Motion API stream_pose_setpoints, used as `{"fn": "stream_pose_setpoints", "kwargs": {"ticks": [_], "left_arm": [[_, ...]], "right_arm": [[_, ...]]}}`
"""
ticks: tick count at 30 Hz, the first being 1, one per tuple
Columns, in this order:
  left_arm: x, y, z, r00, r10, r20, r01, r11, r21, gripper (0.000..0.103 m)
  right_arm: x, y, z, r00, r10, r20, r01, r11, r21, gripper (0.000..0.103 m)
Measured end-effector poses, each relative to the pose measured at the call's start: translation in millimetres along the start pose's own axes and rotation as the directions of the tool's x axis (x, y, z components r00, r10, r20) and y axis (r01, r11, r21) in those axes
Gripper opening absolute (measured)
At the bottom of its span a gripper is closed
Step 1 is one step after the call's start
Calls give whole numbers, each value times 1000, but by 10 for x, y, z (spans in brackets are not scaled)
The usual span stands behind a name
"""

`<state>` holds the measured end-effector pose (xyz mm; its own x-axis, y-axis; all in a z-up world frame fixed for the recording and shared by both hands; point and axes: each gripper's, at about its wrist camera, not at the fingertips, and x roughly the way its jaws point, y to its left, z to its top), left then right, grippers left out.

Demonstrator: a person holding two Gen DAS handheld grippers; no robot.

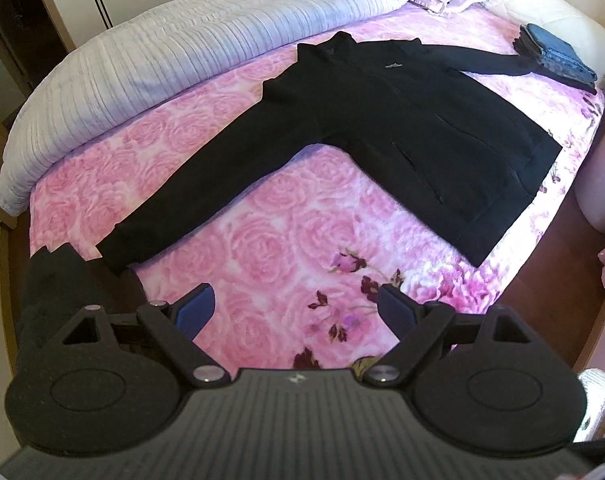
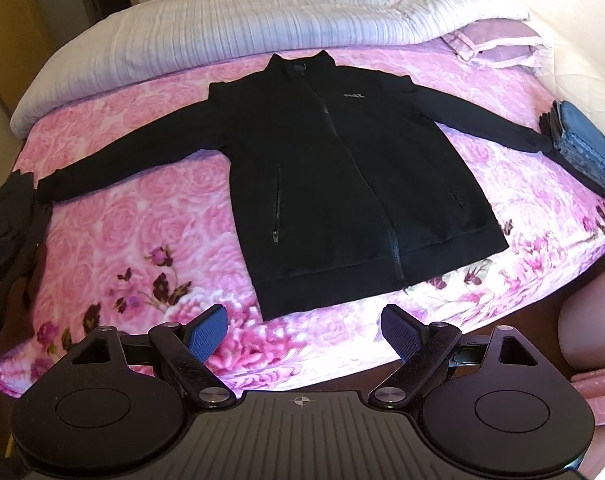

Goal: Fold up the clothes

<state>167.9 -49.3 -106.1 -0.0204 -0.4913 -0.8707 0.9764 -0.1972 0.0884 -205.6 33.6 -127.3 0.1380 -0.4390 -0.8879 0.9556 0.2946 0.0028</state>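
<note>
One black jacket (image 2: 342, 184), one folded stack (image 2: 586, 152), one dark heap (image 2: 10, 232), two pillows (image 2: 498, 46)

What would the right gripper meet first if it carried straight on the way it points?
Probably the black jacket's hem band, near the zip, or the pink rose blanket just before it; depth is unclear. The right gripper's jaws stand open.

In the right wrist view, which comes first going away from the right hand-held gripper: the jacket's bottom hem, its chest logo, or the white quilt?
From the right hand-held gripper:
1. Jacket's bottom hem, just ahead, above the fingers.
2. Chest logo, higher up the jacket, slightly right.
3. White quilt, bunched along the bed's far side.
</note>
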Motion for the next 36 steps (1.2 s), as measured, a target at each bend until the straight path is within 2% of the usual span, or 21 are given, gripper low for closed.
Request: {"fn": "stream_pose_setpoints", "kwargs": {"ticks": [14, 20, 23, 28, 30, 36], "left_arm": [[-4, -321, 29, 999, 37, -26, -37, 999, 0, 86], [-64, -322, -86, 995, 87, -44, -89, 995, -38, 86], [-100, -217, -186, 991, 123, -48, -127, 990, -68, 87], [-69, 154, -345, 980, 184, -76, -192, 975, -110, 88], [-15, 355, -366, 973, 214, -80, -221, 972, -83, 88], [346, 1021, -341, 950, 301, -87, -299, 954, 38, 88]], "right_arm": [[116, -200, -5, 998, 65, -13, -65, 997, -38, 87], [215, -183, -44, 993, 111, -27, -113, 991, -66, 87], [282, -80, -26, 987, 158, -20, -160, 980, -118, 87], [397, 334, 92, 979, 204, -18, -200, 936, -289, 87], [439, 557, 156, 974, 228, -5, -215, 907, -361, 87], [676, 1417, 381, 956, 291, 27, -220, 777, -589, 87]]}}
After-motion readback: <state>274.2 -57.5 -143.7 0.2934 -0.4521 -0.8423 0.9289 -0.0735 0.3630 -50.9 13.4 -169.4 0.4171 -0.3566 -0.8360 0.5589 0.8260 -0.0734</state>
